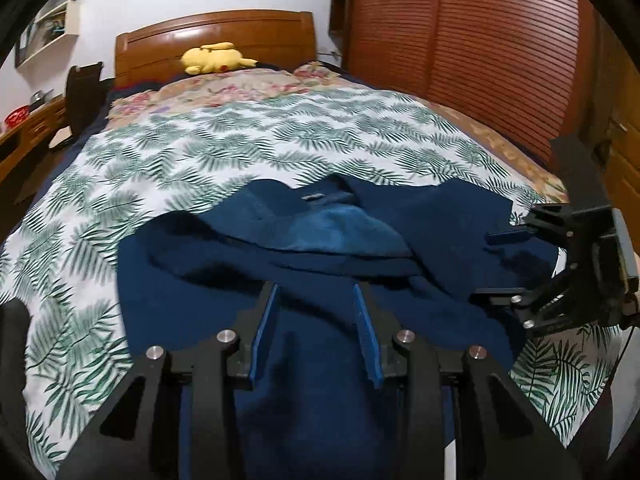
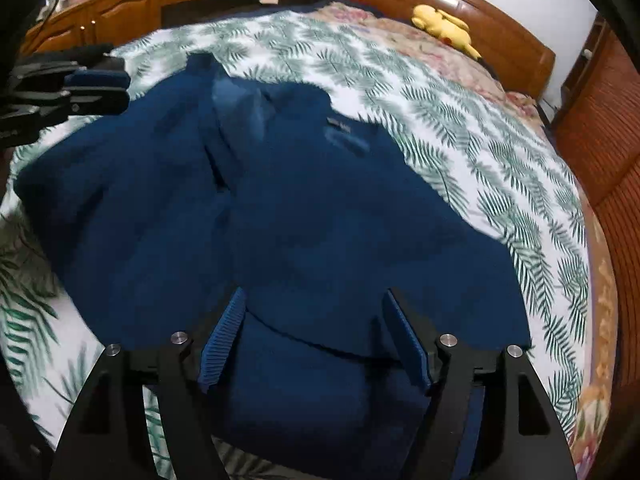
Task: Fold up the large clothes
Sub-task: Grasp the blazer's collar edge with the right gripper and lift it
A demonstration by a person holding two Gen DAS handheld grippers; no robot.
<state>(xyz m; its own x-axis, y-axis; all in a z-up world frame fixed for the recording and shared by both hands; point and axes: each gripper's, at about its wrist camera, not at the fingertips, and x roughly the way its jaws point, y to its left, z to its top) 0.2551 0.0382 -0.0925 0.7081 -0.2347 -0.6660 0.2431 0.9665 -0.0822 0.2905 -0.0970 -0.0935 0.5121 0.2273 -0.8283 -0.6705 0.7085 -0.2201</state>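
Nothing legible anywhere. Small dark label (image 2: 338, 121) on the blue garment (image 2: 320, 220), toward 12 o'clock from its middle, too blurred to read.

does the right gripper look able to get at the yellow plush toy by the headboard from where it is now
Probably not as it stands: the right gripper hovers, jaws apart, over the blue garment, and the yellow plush toy lies far across the bed.

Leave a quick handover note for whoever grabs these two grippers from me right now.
Left hand-held gripper: jaws partly open over the cloth, gripping nothing.
Right hand-held gripper: open, also empty.
The dark blue fleece garment lies rumpled on the palm-leaf bedspread, label side up, sleeves bunched.
Done: garment laid on the bed.
Left: smooth it flat, fold the sleeves in, then fold the body.
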